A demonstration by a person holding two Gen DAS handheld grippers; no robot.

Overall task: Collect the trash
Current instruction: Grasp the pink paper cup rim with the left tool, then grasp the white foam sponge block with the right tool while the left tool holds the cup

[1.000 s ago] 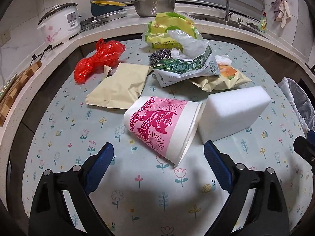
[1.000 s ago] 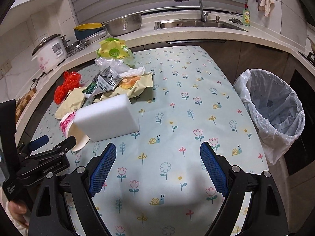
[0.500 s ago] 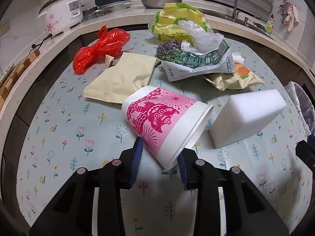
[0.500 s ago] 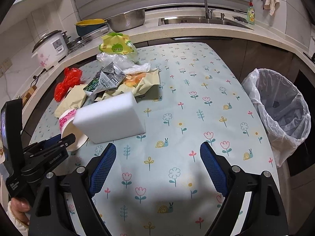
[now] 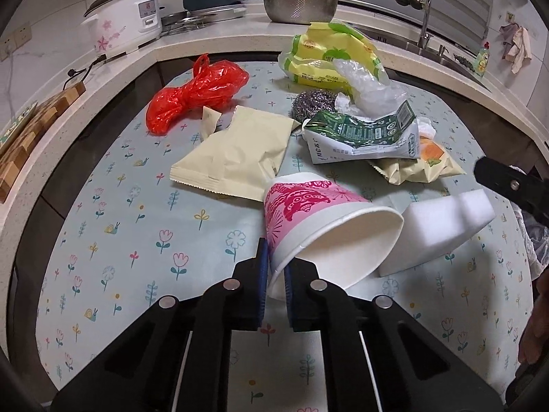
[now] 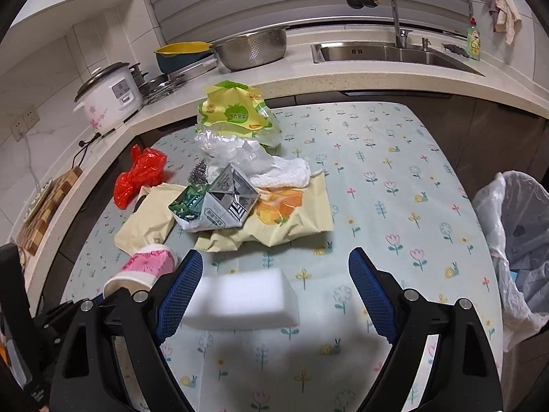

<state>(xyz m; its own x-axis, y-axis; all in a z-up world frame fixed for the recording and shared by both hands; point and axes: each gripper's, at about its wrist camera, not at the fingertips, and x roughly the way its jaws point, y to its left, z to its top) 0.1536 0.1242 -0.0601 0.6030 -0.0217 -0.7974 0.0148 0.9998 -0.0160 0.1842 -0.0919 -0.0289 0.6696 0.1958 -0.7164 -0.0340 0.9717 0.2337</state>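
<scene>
A pink-and-white paper cup (image 5: 308, 206) lies on its side on the flowered tablecloth (image 5: 137, 240), and my left gripper (image 5: 274, 261) is shut on the near edge of its rim. Right beside the cup sits a white foam block (image 5: 442, 226). In the right wrist view my right gripper (image 6: 274, 257) is open, with the foam block (image 6: 240, 298) between its fingers, nearer the left one; the pads do not press on it. The cup (image 6: 147, 264) shows at its left. Behind lie a red bag (image 5: 195, 92), a beige pouch (image 5: 236, 151) and a green carton (image 5: 363, 137).
A bin lined with a clear bag (image 6: 514, 240) stands off the table's right edge. A steel scourer (image 5: 312, 103) and a yellow-green package (image 5: 329, 55) sit at the back of the pile. The counter holds a rice cooker (image 5: 127, 17), a colander (image 5: 298, 7) and a sink (image 6: 394, 53).
My left jaws have closed on the cup's rim, and the cup's mouth now tilts toward me. My right gripper has moved left and forward, so the foam block now lies between its fingers.
</scene>
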